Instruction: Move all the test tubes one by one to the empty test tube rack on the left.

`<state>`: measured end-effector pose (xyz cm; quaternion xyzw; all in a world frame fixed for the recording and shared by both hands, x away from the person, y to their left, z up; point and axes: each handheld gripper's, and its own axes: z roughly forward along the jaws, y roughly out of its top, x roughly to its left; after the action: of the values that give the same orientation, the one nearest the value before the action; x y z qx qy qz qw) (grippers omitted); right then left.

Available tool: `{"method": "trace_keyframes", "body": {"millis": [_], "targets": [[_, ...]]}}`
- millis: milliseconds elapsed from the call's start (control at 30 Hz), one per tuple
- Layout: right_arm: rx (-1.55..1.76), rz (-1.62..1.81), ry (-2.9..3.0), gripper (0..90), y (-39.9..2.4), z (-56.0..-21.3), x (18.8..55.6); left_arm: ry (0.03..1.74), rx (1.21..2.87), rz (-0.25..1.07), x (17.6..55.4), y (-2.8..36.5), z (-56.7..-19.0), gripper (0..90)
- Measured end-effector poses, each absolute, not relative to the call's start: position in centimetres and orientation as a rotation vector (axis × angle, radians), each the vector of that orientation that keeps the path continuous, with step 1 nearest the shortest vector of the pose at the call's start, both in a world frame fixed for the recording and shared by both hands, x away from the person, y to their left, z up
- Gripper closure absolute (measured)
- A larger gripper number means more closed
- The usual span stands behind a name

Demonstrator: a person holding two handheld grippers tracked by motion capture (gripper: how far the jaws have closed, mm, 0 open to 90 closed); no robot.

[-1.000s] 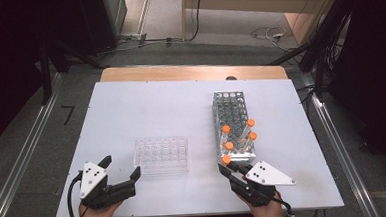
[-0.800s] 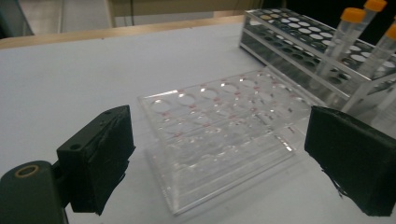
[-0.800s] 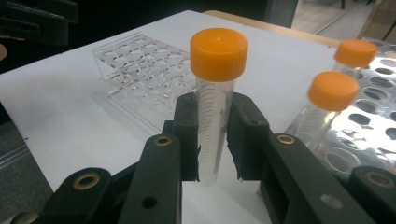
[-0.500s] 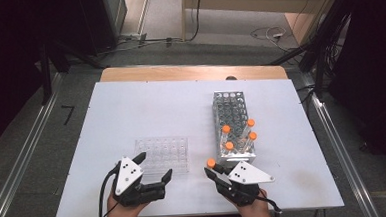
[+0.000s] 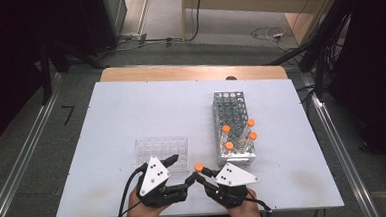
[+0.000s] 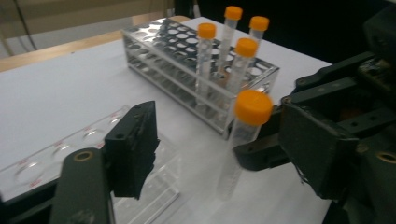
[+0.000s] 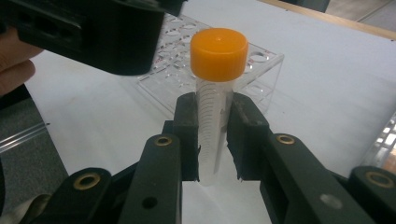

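Observation:
A clear tube with an orange cap stands upright above the table's front edge, and my right gripper is shut on it. In the right gripper view both pads of the right gripper press the tube below its cap. My left gripper has come in from the left. Its jaws have just been closing and stand on either side of the tube without touching it, in the left gripper view. The left gripper counts as open.
A metal rack at the right holds several orange-capped tubes at its near end. A clear plastic well plate lies just left of it, behind the left gripper. Two hands hold the grippers at the front edge.
The left gripper has moved right, towards the right gripper, and its jaws have narrowed. The right gripper has carried the tube left and away from the metal rack.

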<state>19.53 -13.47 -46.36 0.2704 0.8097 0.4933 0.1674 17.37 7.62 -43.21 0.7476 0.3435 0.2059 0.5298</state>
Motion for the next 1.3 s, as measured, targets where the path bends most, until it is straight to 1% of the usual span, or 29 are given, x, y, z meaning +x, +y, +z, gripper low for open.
{"method": "trace_keyframes", "body": {"millis": [167,533,700,733,800,867,1000,1133,1300], "targets": [[0.755,1.413,2.309,72.1,-13.2,-46.2,19.2,0.789,1.804,0.475,17.5,6.7,-43.2,40.5],[0.751,1.427,2.306,72.1,-13.3,-46.0,19.1,0.765,1.818,0.484,17.6,5.9,-43.5,68.1],[0.755,1.429,2.31,71.3,-13.3,-46.0,19.1,0.766,1.819,0.479,17.7,6.0,-43.5,69.1],[0.761,1.429,2.312,68.5,-13.3,-46.0,19.2,0.77,1.815,0.482,17.7,6.0,-43.4,69.5],[0.765,1.439,2.328,59.0,-13.4,-46.0,19.3,0.775,1.81,0.48,17.8,6.2,-43.2,69.5],[0.768,1.436,2.333,45.7,-13.4,-46.0,19.4,0.788,1.799,0.475,18.0,6.6,-42.9,69.6],[0.787,1.414,2.337,33.9,-13.5,-46.1,19.7,0.804,1.772,0.46,18.1,7.3,-42.1,69.6],[0.802,1.4,2.335,28.9,-13.5,-46.1,19.8,0.812,1.749,0.47,18.2,7.8,-41.4,69.6],[0.811,1.378,2.337,25.5,-13.4,-46.3,19.8,0.828,1.721,0.488,18.4,8.6,-40.7,69.6]]}}
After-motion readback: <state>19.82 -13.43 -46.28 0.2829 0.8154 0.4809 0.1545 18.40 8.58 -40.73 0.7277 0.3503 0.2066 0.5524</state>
